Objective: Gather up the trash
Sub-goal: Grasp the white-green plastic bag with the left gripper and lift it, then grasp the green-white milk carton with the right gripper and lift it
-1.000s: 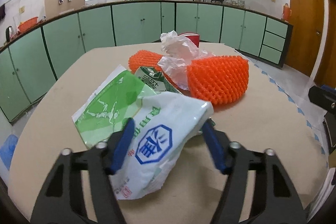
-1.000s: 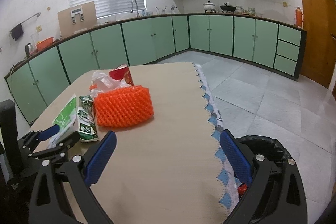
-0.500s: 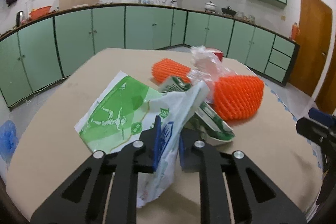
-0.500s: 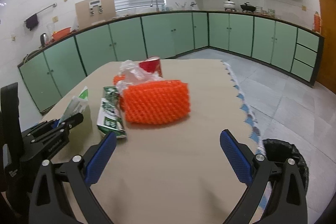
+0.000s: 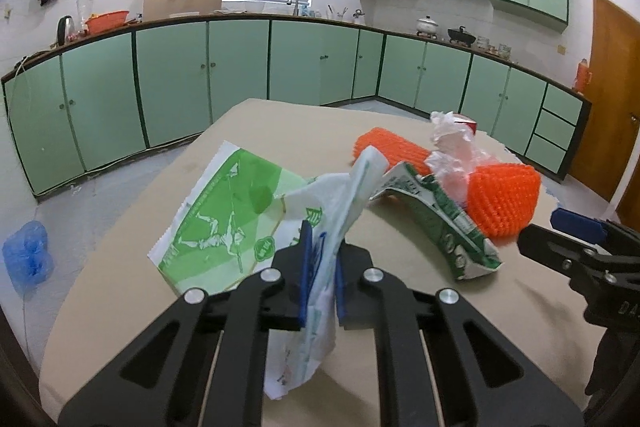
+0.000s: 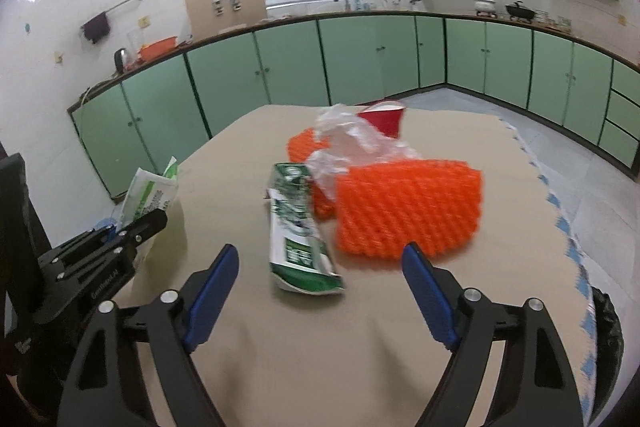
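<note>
My left gripper (image 5: 322, 269) is shut on a white plastic bag (image 5: 320, 251) with blue print and holds it lifted above the table; it also shows in the right wrist view (image 6: 150, 193). A green-and-white bag (image 5: 228, 219) lies under it. A flattened green carton (image 6: 298, 227) lies in the middle, with orange foam netting (image 6: 408, 211), clear crumpled plastic (image 6: 352, 139) and a red cup (image 6: 384, 119) behind it. My right gripper (image 6: 320, 291) is open and empty, just short of the carton.
The beige table (image 6: 360, 347) has a scalloped blue-white edge (image 6: 576, 251) on the right. A black bin (image 6: 608, 331) stands below that edge. Green kitchen cabinets (image 5: 240, 67) run along the walls. A blue bag (image 5: 26, 259) lies on the floor at left.
My left gripper closed on the white bag and lifted it. My right gripper moved forward towards the carton and the orange netting, still open.
</note>
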Demonstrator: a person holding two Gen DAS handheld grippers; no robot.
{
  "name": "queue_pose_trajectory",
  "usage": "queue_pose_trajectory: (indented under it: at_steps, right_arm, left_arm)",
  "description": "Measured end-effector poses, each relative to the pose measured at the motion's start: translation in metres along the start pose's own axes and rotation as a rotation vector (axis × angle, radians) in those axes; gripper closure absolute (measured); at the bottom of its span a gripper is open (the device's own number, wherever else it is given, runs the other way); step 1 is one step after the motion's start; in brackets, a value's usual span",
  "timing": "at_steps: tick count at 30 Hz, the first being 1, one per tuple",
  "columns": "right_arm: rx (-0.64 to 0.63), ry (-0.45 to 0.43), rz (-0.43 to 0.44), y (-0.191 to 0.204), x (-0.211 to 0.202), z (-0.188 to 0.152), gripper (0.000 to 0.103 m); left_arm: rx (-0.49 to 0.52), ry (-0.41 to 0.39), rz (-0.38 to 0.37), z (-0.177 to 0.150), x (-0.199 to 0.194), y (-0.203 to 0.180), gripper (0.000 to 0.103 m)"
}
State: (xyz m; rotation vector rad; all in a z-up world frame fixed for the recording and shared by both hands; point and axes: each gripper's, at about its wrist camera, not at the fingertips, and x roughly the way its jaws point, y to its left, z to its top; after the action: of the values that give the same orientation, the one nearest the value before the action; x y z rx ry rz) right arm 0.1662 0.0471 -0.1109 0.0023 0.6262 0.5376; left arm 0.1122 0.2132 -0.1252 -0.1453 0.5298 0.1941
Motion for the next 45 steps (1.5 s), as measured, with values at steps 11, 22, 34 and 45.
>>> queue_pose_trajectory:
  at_steps: [11, 22, 34, 45]
  right_arm:
    - [-0.029, 0.059, -0.029, 0.016, 0.029, 0.002, 0.028]
    - [-0.006, 0.158, -0.041, 0.015, 0.056, -0.005, 0.039]
    - [0.027, 0.190, -0.007, 0.011, 0.059, -0.005, 0.056]
    - [0.032, 0.136, 0.031, 0.007, 0.020, -0.005, 0.059]
  left_arm:
    - [-0.026, 0.017, 0.015, -0.003, 0.002, 0.022, 0.095]
    - [-0.037, 0.040, 0.011, -0.010, 0.009, 0.026, 0.095]
    - [-0.027, 0.037, 0.029, -0.008, 0.009, 0.023, 0.095]
    - [-0.030, -0.004, 0.023, 0.002, -0.006, 0.013, 0.095]
